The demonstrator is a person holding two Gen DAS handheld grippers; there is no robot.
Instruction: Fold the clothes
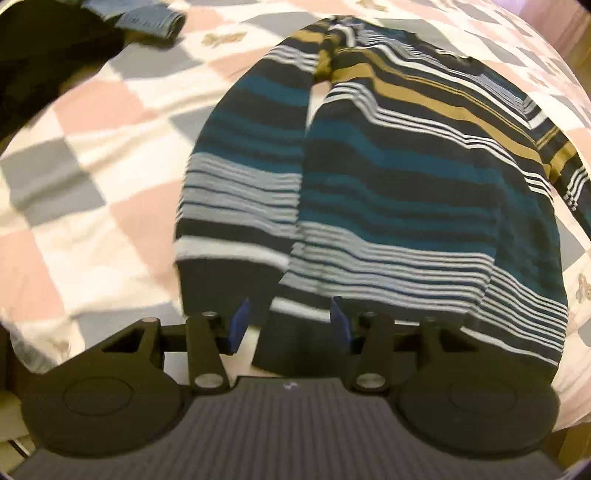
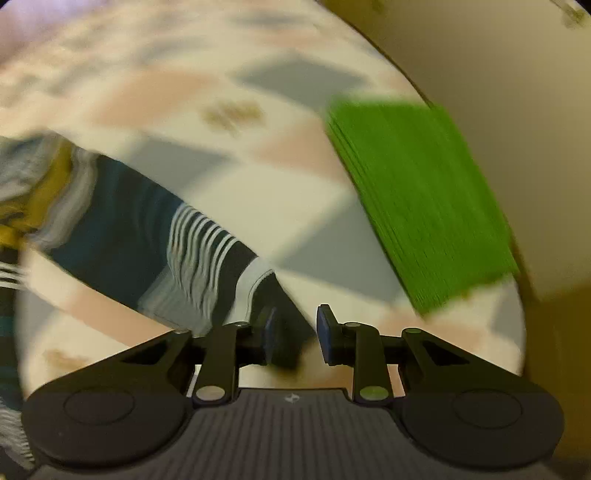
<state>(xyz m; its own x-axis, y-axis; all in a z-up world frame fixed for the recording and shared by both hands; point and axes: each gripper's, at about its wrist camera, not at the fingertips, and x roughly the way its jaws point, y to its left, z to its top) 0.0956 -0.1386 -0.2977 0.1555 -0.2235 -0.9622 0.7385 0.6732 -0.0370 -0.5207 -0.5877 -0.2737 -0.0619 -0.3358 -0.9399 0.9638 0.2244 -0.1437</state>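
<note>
The left gripper (image 1: 290, 325), black with blue pads, points steeply down at the bed, its body filling the bottom of the left wrist view. Its fingers stand apart, and the dark hem of the striped knit sweater (image 1: 388, 177), banded in navy, teal, grey, white and mustard, lies in the gap between them; neither pad (image 1: 240, 323) presses on the cloth. Beyond the fingertips the sweater spreads away over the checked bedcover (image 1: 92, 192), a quilt of pink, grey and cream squares. One long fold or sleeve lies along the sweater's left side, with a narrow slit of bedcover showing between it and the body. At the far left edge a piece of blue denim (image 1: 151, 20) lies on the bedcover beside a dark, shapeless mass that is too dim to name.

The right gripper (image 2: 295, 332) also points steeply down, and its whole view is smeared by blur. Its fingers are partly apart. The dark cuff of the sweater's sleeve (image 2: 147, 240) reaches in from the left to the left pad (image 2: 269, 332) and lies in the gap; whether that pad touches the cloth cannot be told, while the right-hand one stands clear of it. The sleeve runs away up and to the left across the bedcover. Farther off to the right, near the bed's edge, lies a flat bright-green rectangular item (image 2: 424, 199), its material lost in the blur.
</note>
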